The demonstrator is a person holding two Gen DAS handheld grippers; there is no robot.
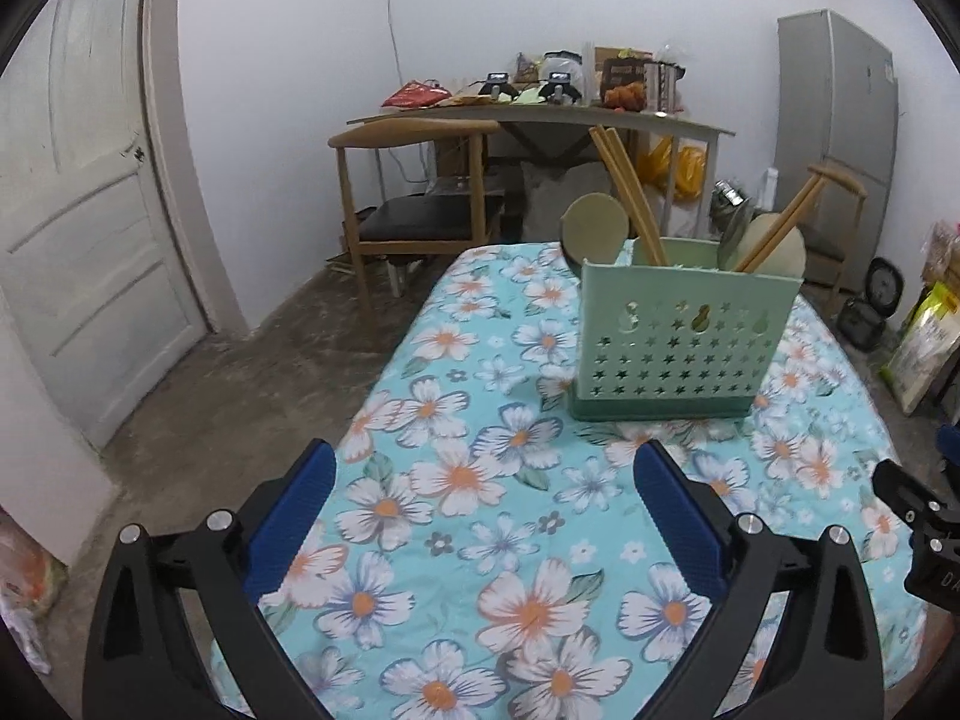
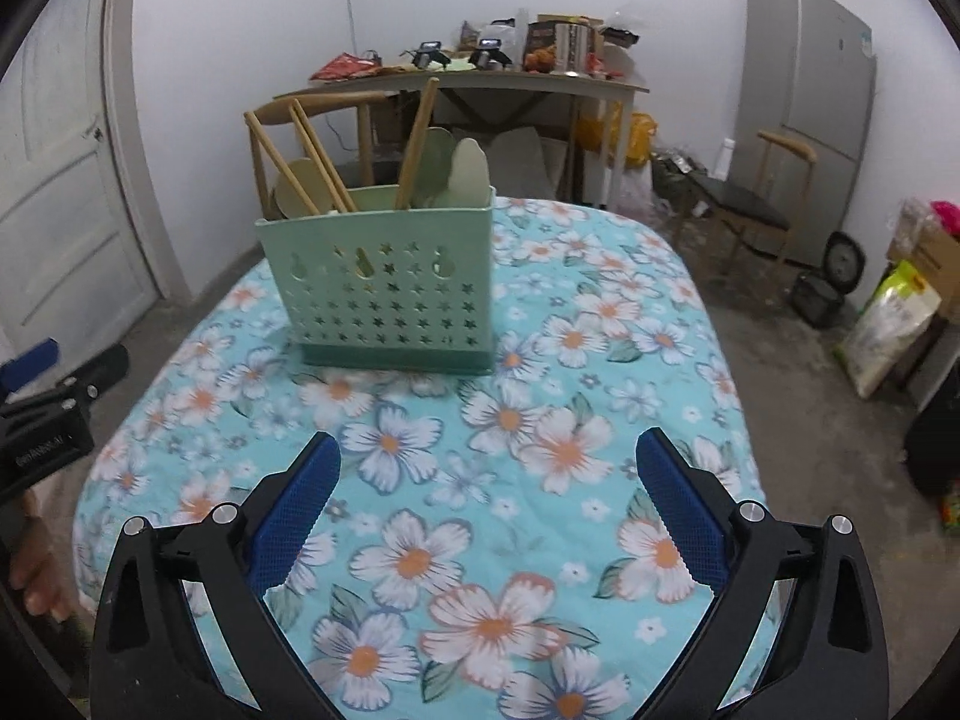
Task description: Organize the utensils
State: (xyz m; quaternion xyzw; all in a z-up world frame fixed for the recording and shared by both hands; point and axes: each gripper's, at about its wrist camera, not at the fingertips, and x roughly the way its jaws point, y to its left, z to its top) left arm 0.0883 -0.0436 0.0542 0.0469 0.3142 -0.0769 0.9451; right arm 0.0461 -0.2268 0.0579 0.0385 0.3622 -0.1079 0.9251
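A pale green utensil holder (image 1: 672,342) with star cut-outs stands on the floral tablecloth (image 1: 480,480). Wooden chopsticks (image 1: 627,192) and pale green spoons (image 1: 594,228) stick out of its top. It also shows in the right wrist view (image 2: 384,288), with chopsticks (image 2: 300,162) and spoons (image 2: 468,174) in it. My left gripper (image 1: 486,474) is open and empty, hovering above the cloth in front of the holder. My right gripper (image 2: 489,468) is open and empty, also in front of the holder. Each gripper shows at the edge of the other's view.
The floral table (image 2: 600,360) has a rounded edge. Behind it stand wooden chairs (image 1: 414,192), a cluttered far table (image 1: 540,114) and a grey fridge (image 1: 834,114). A white door (image 1: 78,228) is at left. Bags (image 2: 888,324) sit on the floor at right.
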